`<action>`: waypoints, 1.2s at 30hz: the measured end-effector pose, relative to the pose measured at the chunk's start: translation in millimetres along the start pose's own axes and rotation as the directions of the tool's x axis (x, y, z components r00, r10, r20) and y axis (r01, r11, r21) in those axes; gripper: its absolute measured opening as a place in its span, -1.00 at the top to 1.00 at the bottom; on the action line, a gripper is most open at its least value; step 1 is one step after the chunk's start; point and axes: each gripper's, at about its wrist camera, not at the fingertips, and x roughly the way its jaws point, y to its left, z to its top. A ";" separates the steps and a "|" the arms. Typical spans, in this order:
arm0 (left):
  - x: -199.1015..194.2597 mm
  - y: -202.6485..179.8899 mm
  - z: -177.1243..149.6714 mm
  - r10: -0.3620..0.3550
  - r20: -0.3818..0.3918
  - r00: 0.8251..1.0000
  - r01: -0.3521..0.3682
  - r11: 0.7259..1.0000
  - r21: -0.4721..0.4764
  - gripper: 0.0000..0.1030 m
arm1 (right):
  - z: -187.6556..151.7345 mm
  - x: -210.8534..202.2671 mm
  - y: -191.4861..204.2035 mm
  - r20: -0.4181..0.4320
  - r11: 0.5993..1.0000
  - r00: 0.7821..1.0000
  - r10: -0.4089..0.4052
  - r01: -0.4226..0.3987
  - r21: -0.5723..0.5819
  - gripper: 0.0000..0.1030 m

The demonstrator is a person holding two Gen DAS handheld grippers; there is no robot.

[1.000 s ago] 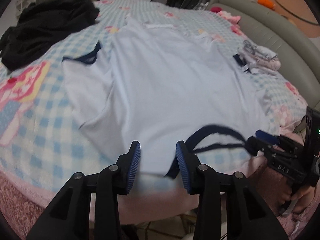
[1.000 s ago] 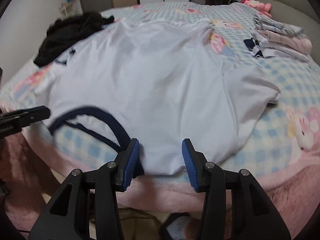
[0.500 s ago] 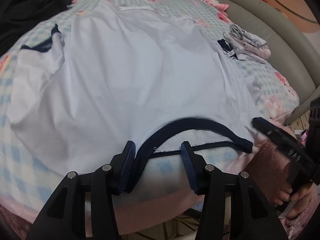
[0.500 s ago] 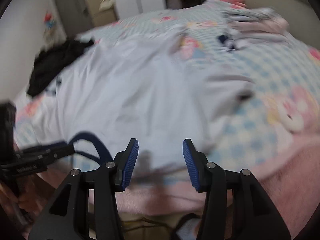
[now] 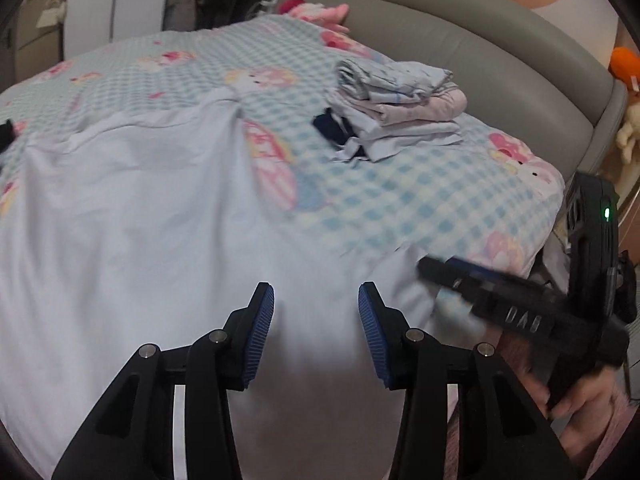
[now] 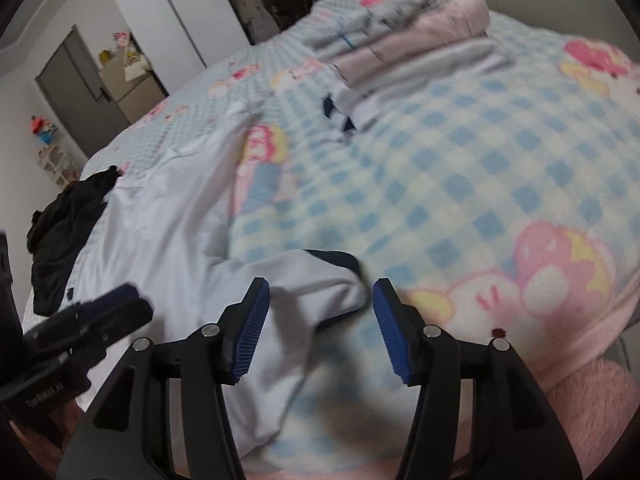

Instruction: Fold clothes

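Observation:
A pale blue T-shirt with navy trim (image 5: 132,216) lies spread flat on the checked bed cover (image 5: 400,196). My left gripper (image 5: 316,320) is open and empty, low over the shirt's near edge. My right gripper (image 6: 320,316) is open, its blue pads on either side of the shirt's navy-cuffed sleeve (image 6: 316,276) without closing on it. The right gripper also shows in the left wrist view (image 5: 448,268), blurred, at the shirt's right side. The left gripper shows blurred at the lower left of the right wrist view (image 6: 104,312).
A stack of folded clothes (image 5: 396,108) sits at the far right of the bed, also seen in the right wrist view (image 6: 408,44). A black garment heap (image 6: 68,224) lies at the far left. A grey padded headboard (image 5: 480,68) curves behind. The pink blanket edge (image 6: 592,364) hangs at the near side.
Both grippers swung right along the shirt's near edge. The navy neckline left the left view; the sleeve now sits between the right gripper's fingers. Both stay open.

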 end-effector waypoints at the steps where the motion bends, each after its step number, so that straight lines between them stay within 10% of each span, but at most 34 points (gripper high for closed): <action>1: 7.6 -4.6 2.7 0.004 -0.010 1.000 -0.004 1.000 0.010 0.11 | -3.1 3.5 -4.3 -0.010 1.000 1.000 0.021 -0.020 0.020 -0.07; 8: 28.4 -2.0 -8.7 -0.086 -0.042 0.995 0.084 0.995 -0.057 0.14 | 4.5 34.1 -10.5 -0.078 0.981 0.980 0.181 -0.174 0.088 -0.19; 10: 22.0 3.6 -11.5 -0.094 -0.023 0.995 0.092 0.993 -0.077 0.12 | 8.7 38.6 -5.6 -0.078 0.966 0.965 0.250 -0.244 0.079 0.34; 13: 13.9 13.4 -13.6 -0.087 -0.019 0.996 0.084 0.991 -0.104 0.11 | 3.0 35.0 6.6 -0.061 0.983 0.982 0.181 -0.182 -0.005 0.87; 20: -5.1 41.3 -30.7 -0.075 -0.020 0.997 0.072 0.989 -0.126 0.11 | -5.7 0.1 -4.4 0.037 0.999 0.999 0.021 -0.019 -0.030 0.90; 27: -42.4 81.1 -27.5 -0.081 0.041 0.996 0.087 0.980 -0.179 0.11 | 13.1 -43.4 15.6 0.130 0.997 0.991 0.031 -0.021 -0.080 0.46; 36: -72.2 199.0 21.8 0.246 0.025 0.969 -0.236 0.950 -0.205 0.08 | 113.6 -26.2 62.0 0.045 0.976 0.984 0.173 -0.164 -0.146 -0.26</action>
